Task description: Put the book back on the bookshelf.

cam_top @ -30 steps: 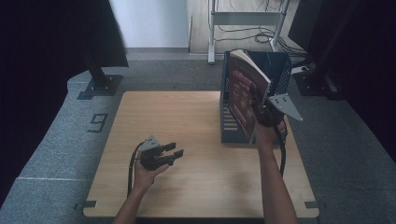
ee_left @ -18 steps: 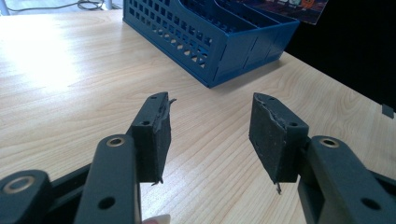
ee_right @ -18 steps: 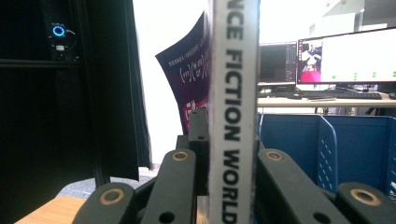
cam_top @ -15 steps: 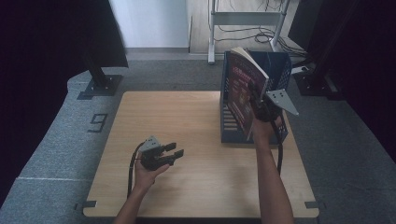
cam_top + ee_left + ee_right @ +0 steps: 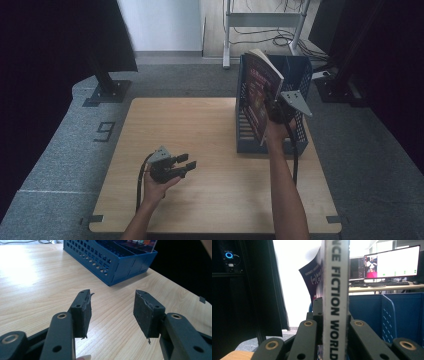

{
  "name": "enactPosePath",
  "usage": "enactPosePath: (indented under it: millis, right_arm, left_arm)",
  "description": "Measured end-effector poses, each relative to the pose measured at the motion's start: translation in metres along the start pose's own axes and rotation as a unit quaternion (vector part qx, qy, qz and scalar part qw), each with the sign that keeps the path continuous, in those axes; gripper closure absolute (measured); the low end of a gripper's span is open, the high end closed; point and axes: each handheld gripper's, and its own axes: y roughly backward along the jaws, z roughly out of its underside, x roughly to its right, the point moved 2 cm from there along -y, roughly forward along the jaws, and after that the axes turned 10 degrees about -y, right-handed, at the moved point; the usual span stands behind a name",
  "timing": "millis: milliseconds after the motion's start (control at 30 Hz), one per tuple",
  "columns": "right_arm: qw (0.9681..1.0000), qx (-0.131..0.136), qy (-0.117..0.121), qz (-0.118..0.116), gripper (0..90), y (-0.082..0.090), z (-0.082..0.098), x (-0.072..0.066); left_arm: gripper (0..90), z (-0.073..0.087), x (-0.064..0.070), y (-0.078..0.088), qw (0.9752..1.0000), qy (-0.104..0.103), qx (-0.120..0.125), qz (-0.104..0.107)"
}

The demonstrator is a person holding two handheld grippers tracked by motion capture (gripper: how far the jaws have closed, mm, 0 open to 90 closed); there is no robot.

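Gripping a thin paperback magazine w/ dark red cover (image 5: 259, 95) by its white spine, the right gripper (image 5: 274, 107) has its jaws clamped tight on both sides; spine reads "FICTION WORLD" in right gripper view. Magazine stands tilted over the near-left part of the blue perforated plastic file rack (image 5: 300, 75) at the far right of the light wooden table (image 5: 200, 135). Left gripper (image 5: 112, 308) rests low near the table's front-left, jaws spread wide, nothing btwn them, well apart from the rack.

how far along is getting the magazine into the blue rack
Done: the right gripper has clamped the white-spined magazine and lifted it over the blue perforated plastic file rack. In hand: holding it tilted above a slot. Left: lowering and releasing. The left gripper rests open, idle.
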Motion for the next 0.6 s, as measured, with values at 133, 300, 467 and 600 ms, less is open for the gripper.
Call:
enactPosePath:
  millis: [133, 300, 467, 600]
  right_arm:
    - [1.0000, -0.004, -0.001, 0.004, 81.3, -0.007, 0.005, 0.002]
    - [0.9998, -0.009, -0.002, 0.019, 81.3, -0.020, 0.009, 0.005]
    - [0.9996, -0.011, -0.013, 0.023, 81.3, -0.027, 0.013, 0.008]
    - [0.9996, -0.013, -0.011, 0.022, 81.3, -0.031, 0.017, 0.008]
  left_arm:
    - [48.2, 0.000, 0.001, -0.001, 1.0000, -0.003, -0.003, 0.001]
    - [48.3, 0.001, 0.000, 0.000, 1.0000, -0.001, -0.002, 0.000]
    - [48.2, 0.001, -0.002, 0.000, 1.0000, 0.002, 0.000, 0.000]
    - [48.3, 0.002, -0.002, 0.000, 1.0000, 0.003, -0.003, 0.000]
